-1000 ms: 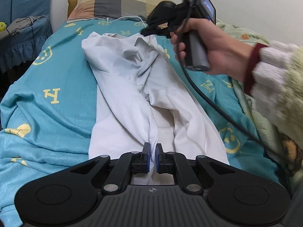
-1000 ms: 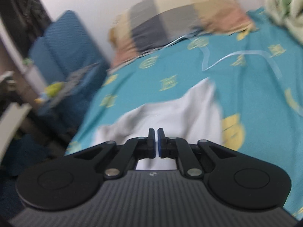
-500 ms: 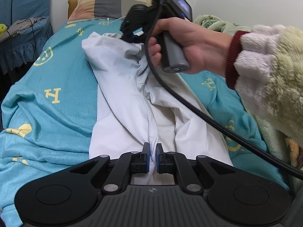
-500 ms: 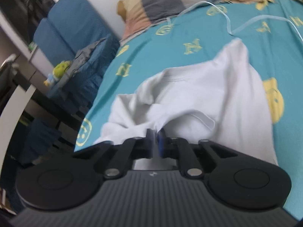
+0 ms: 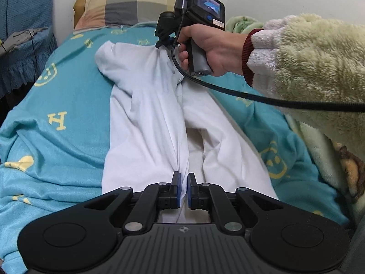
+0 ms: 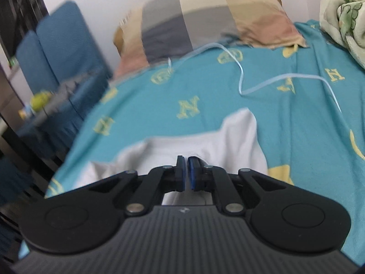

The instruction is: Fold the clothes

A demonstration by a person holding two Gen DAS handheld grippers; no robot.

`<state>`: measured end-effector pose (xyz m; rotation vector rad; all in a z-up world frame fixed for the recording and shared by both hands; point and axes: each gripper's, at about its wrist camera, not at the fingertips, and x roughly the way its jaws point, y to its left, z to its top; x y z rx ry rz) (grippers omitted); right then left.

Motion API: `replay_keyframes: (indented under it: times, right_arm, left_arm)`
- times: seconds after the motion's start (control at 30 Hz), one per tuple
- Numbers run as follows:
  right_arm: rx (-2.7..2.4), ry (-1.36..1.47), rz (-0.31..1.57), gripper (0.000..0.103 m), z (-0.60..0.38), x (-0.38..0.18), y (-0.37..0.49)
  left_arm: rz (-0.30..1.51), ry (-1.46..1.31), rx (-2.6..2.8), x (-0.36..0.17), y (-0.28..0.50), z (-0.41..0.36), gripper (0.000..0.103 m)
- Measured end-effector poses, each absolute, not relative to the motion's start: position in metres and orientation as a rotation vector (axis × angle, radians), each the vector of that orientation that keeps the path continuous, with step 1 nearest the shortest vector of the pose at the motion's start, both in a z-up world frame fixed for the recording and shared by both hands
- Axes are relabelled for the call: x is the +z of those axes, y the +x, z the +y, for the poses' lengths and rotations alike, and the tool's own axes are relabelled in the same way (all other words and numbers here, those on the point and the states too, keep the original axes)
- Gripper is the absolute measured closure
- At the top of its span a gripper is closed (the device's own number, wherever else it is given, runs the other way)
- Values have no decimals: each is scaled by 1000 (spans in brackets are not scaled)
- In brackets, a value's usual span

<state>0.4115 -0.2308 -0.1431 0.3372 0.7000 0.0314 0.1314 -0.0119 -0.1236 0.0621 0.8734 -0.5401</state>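
Both jaws nearly closed, left gripper and right gripper each pinching the white garment. Right fingertips hidden from left view; right view blurred. Hand gripping the handle level, raised above the bed.

White garment between hand-held grippers

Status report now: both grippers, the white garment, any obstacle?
Left gripper shut on white garment hem. Right gripper shut on its far end. Thin white cord lies beyond, not blocking.

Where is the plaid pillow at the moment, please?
The plaid pillow lies at the far end of the bed against the wall, beyond the white garment in both wrist views, on the teal bedsheet.
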Motion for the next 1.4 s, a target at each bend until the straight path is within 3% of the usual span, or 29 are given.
replay_keyframes:
  times: [0.1, 0.23, 0.3, 0.33, 0.37, 0.4, 0.5, 0.57, 0.67, 0.87, 1.1, 1.33, 1.4]
  right_arm:
    - [53, 376, 705, 93, -234, -151, 405]
    - [100, 395, 689, 90, -236, -130, 382]
    - [129, 399, 679, 69, -238, -113, 362]
    - [142, 400, 673, 60, -240, -104, 349]
    - [152, 398, 664, 45, -242, -95, 333]
    - [161, 393, 650, 35, -244, -86, 315]
    - [189, 369, 635, 30, -246, -63, 255]
    - [207, 357, 638, 30, -246, -51, 211]
    - [229, 359, 655, 30, -244, -39, 141]
    - [205, 266, 708, 30, -237, -33, 23]
    - [157, 236, 767, 30, -231, -60, -38]
    - [190, 312, 846, 30, -232, -83, -35]
    - [181, 340, 867, 30, -233, -89, -30]
  left_arm:
    - [894, 65, -544, -130, 135, -14, 96]
    - [901, 42, -535, -125, 139, -7, 81]
    - [892, 27, -524, -116, 137, -1, 73]
    - [888, 20, -518, -111, 137, 2, 64]
    - [883, 13, -512, -107, 136, 5, 55]
    - [879, 6, -507, -103, 136, 8, 53]
    - [865, -16, -490, -90, 134, 16, 44]
    - [856, -30, -478, -81, 133, 22, 32]
    - [832, -51, -471, -63, 126, 35, 25]
    - [884, -76, -465, -35, 104, 90, 24]
    - [1063, 56, -517, -78, 99, 143, 24]
    - [1172, 80, -609, -125, 98, 172, 33]
    - [1177, 59, -651, -128, 95, 173, 44]
